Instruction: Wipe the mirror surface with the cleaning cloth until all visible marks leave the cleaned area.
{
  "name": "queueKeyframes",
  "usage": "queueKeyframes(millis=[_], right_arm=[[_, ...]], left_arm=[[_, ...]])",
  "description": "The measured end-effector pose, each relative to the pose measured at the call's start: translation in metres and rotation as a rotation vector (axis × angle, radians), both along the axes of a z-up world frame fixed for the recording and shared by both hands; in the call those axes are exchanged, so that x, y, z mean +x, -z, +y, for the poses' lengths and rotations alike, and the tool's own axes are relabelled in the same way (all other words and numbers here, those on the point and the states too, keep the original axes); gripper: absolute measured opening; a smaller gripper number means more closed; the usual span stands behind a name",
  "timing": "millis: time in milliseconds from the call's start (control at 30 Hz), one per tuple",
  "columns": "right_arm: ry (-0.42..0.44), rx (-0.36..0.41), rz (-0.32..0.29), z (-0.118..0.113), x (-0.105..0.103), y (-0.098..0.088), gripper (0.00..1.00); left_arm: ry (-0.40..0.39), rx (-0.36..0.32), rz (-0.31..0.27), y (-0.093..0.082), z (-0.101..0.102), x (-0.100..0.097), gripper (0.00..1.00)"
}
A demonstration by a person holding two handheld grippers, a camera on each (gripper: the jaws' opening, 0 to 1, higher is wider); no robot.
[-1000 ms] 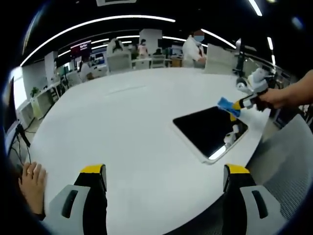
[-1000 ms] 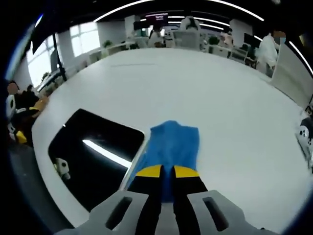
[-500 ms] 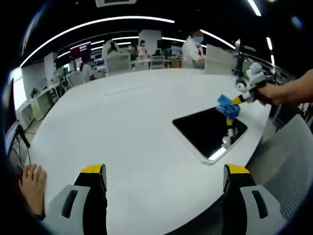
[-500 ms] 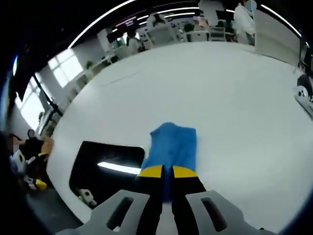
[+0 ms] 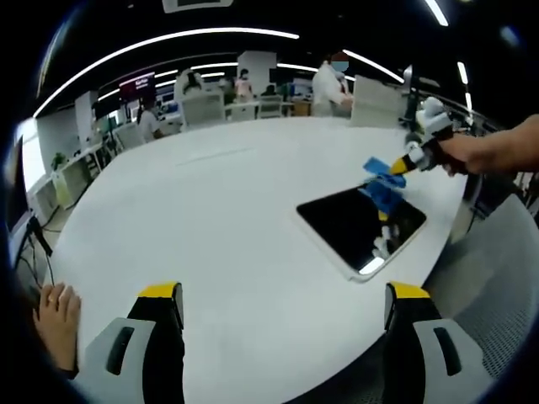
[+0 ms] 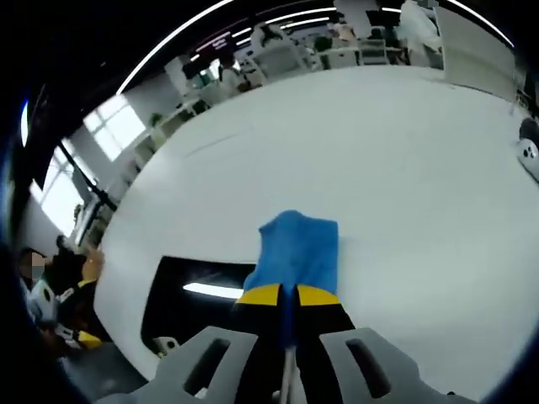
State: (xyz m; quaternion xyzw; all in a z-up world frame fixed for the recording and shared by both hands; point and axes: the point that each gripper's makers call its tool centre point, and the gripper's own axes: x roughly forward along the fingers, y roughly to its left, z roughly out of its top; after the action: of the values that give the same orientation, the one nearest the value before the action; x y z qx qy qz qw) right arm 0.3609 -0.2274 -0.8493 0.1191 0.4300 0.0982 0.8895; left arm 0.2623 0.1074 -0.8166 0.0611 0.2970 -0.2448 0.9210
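Your right claw (image 6: 287,296) pinches the blue cloth (image 6: 296,251) over the mirror (image 5: 360,225); your left claw (image 5: 283,305) hangs wide apart above the table (image 5: 210,210).

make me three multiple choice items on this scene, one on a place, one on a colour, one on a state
1. Where does the mirror lie?
A. near the table's edge
B. on a chair
C. propped against a wall

2. What colour is the cloth?
A. red
B. blue
C. white

3. How is the left gripper?
A. shut on the cloth
B. shut on the mirror
C. open, holding nothing

Answers:
1. A: in the left gripper view the mirror lies flat on the white table, close to its curved edge.
2. B: the cloth hanging from the right gripper is bright blue.
3. C: the left gripper's yellow-tipped jaws stand wide apart over bare table, while the right gripper is shut on the cloth.
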Motion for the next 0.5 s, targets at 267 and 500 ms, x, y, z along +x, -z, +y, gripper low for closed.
queueKeyframes(millis=[267,500], right_arm=[[0.014,-0.053,0.030,0.012,0.004,0.015,0.01],[-0.022,-0.073,0.046,0.025,0.004,0.016,0.00]], left_arm=[[0.004,0.008,0.008,0.002,0.000,-0.002,0.99],[0.001,0.010,0.012,0.003,0.001,-0.002,0.99]])
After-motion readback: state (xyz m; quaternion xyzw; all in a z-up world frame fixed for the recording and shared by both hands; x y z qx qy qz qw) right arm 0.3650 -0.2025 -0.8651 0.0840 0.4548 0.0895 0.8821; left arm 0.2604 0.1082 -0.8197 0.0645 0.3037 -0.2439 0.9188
